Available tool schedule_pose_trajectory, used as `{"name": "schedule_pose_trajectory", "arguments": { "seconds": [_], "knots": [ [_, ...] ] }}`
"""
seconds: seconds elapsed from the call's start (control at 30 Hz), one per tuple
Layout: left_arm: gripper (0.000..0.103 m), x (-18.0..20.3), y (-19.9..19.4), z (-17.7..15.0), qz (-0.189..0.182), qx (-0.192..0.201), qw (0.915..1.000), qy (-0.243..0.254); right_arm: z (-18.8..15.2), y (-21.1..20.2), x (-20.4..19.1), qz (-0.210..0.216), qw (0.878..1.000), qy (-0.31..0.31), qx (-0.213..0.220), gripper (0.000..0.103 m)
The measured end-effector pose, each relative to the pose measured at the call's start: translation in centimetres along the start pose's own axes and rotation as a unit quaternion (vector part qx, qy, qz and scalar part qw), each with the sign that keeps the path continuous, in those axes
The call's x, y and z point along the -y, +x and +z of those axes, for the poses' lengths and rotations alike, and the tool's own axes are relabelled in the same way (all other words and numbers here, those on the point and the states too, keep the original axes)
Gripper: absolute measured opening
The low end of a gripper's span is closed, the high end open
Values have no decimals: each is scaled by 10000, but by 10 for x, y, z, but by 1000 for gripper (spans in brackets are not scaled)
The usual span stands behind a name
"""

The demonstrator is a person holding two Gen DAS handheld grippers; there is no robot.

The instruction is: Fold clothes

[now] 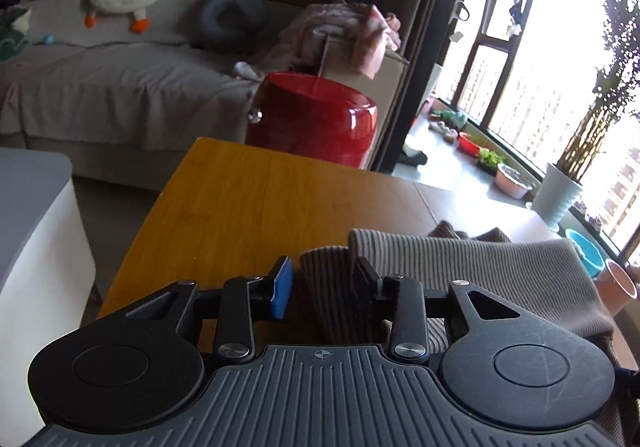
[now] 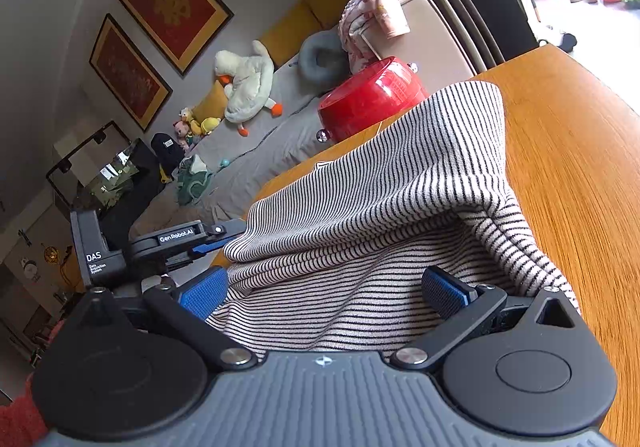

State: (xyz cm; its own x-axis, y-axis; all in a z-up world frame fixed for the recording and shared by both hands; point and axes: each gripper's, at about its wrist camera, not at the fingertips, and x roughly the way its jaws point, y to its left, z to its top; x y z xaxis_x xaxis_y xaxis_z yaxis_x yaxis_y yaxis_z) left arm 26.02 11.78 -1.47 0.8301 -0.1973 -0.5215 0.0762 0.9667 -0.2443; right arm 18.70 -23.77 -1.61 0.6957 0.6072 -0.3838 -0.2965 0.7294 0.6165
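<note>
Left gripper [image 1: 322, 283] — jaws parted, a bunched fold of the striped shirt [image 1: 460, 271] standing between them; whether the pads press it cannot be told. The shirt lies on the wooden table [image 1: 240, 199], spreading rightward from this gripper. Right gripper [image 2: 324, 291] — jaws wide apart, released, shirt [image 2: 380, 175] heaped between and ahead of its fingers. A red tub [image 1: 316, 119] stands beyond the table's far edge.

The garment [image 2: 360, 207] lies on the surface [image 2: 580, 167]; beyond its far edge stands a stool [image 2: 372, 99], the sofa [image 1: 120, 79] behind.
</note>
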Motion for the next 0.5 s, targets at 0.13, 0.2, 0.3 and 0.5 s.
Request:
{"name": "schedule_pose_trajectory", "arguments": {
  "seconds": [0.13, 0.2, 0.3, 0.5],
  "knots": [
    [40, 10, -20, 5, -363, 202, 9991, -79, -1, 0, 0, -17, 10000, -8, 20, 103],
    [44, 21, -27, 4, -600, 256, 9978, -73, -2, 0, -1, -47, 10000, -47, 41, 103],
    [54, 41, -22, -7, -1010, 132, 9948, -97, -4, 1, -3, -69, 9999, -103, 44, 103],
    [62, 49, 8, -36, -1186, -285, 9924, -147, -4, 1, -1, 44, 10000, -6, -24, 103]
  ]
}}
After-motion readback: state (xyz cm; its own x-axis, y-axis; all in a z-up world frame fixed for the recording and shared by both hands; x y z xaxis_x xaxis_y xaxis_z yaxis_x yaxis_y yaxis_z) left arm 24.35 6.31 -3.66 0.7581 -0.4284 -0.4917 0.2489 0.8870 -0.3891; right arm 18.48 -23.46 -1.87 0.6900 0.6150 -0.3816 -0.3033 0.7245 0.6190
